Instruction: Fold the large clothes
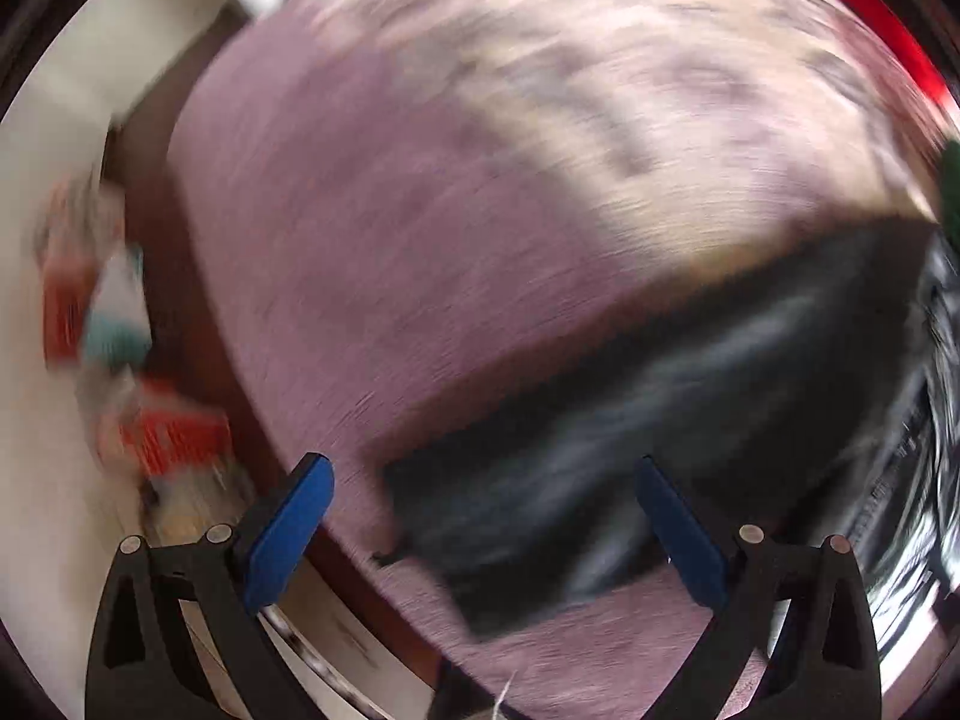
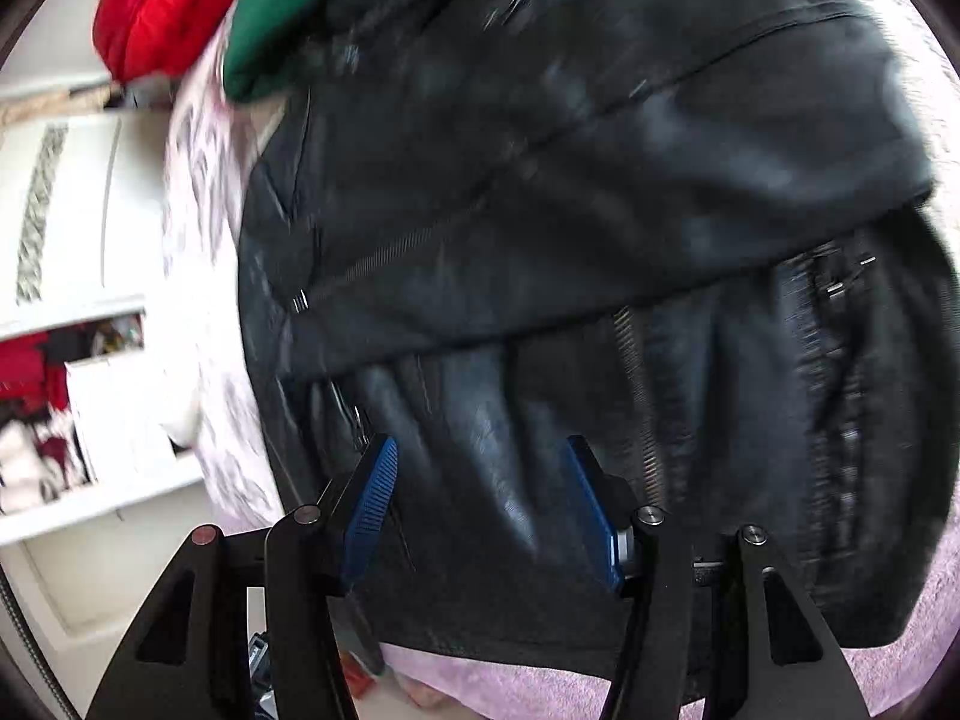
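A black leather jacket (image 2: 570, 180) with zippers fills the right wrist view, its upper part folded over the lower. It lies on a pink bedspread (image 2: 540, 690). My right gripper (image 2: 480, 444) hovers over the jacket's lower part with its jaws partly apart. Both blue pad faces are bare and nothing is pinched between them. In the blurred left wrist view, my left gripper (image 1: 480, 468) stands wide open above the bedspread (image 1: 390, 210) and one edge of the jacket (image 1: 630, 420), with nothing between its fingers.
A red garment (image 2: 162, 6) and a green garment (image 2: 282, 6) lie at the far side of the jacket. White shelves (image 2: 72, 312) with red and white items stand beside the bed. Blurred coloured clutter (image 1: 120, 360) lies on the floor off the bed's edge.
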